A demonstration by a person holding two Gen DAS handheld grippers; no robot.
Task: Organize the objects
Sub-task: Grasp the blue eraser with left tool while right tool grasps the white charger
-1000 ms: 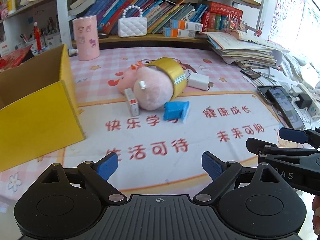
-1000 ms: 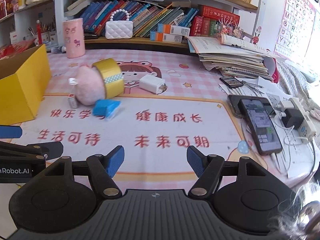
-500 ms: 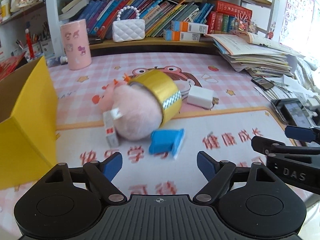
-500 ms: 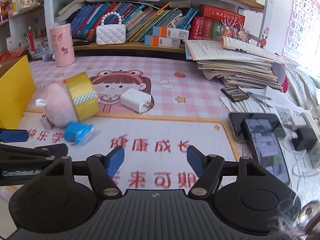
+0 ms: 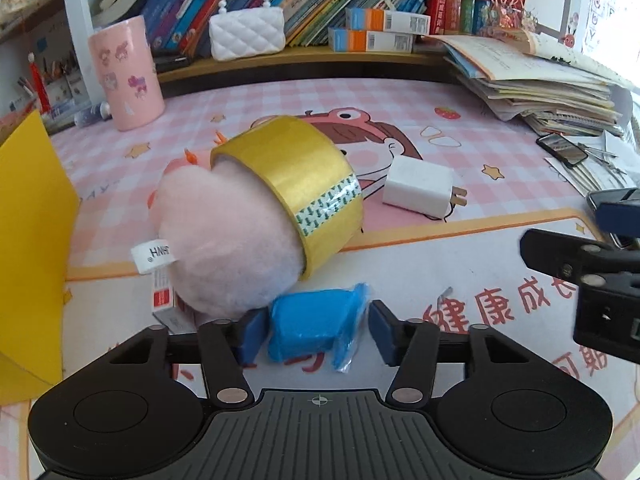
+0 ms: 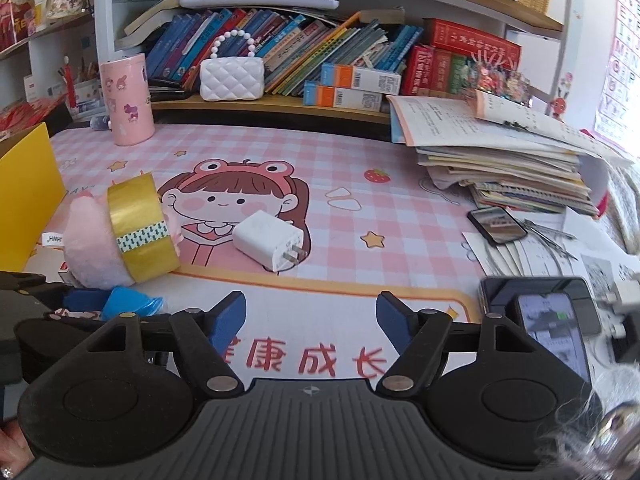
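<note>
Blue packet (image 5: 316,326) lies on the pink desk mat (image 5: 460,272), in front of the pink plush toy (image 5: 232,240) with the yellow tape roll (image 5: 304,184). Left gripper (image 5: 314,332) is closing around it, pads not yet pressing. Right gripper (image 6: 312,318) is opening, empty, before the white charger (image 6: 270,244).

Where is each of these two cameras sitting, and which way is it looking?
Left wrist view: it rides on the left claw, looking forward and down at the blue packet between its closing fingers; the right claw shows at the right edge.
Right wrist view: it rides on the right claw, facing the white charger; its fingers are opening with nothing between them. The left claw and a bit of hand show at the left.
Both share the yellow tape roll, pink plush and bookshelf.
</note>
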